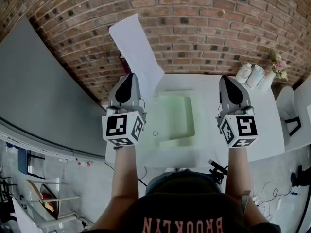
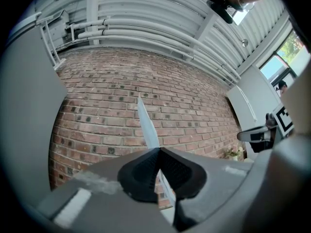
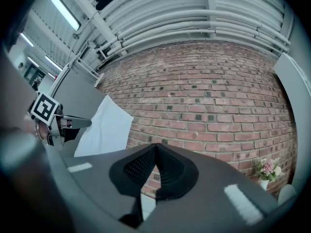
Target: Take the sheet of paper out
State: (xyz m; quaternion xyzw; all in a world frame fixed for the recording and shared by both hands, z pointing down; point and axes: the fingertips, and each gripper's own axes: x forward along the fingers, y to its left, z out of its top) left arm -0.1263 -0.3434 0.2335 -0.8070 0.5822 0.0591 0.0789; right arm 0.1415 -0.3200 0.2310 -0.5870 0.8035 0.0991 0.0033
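Note:
A white sheet of paper [image 1: 136, 52] stands up in the air against the brick wall, and my left gripper [image 1: 130, 75] is shut on its lower edge. In the left gripper view the paper [image 2: 147, 125] shows edge-on, running up from between the closed pads of the left gripper [image 2: 159, 152]. My right gripper [image 1: 227, 77] is held level beside it, over the table's right part, shut with nothing between its pads. The right gripper view shows the right gripper [image 3: 155, 147] closed and empty, with the sheet [image 3: 104, 127] off to the left. A pale green folder [image 1: 177, 115] lies flat on the table between the two grippers.
The white table [image 1: 262, 125] stands against a brick wall [image 1: 209, 28]. White bottles [image 1: 252, 74] and a small bunch of flowers [image 1: 278, 64] sit at its far right corner. A grey panel [image 1: 39, 86] runs along the left, and cables lie on the floor at lower right.

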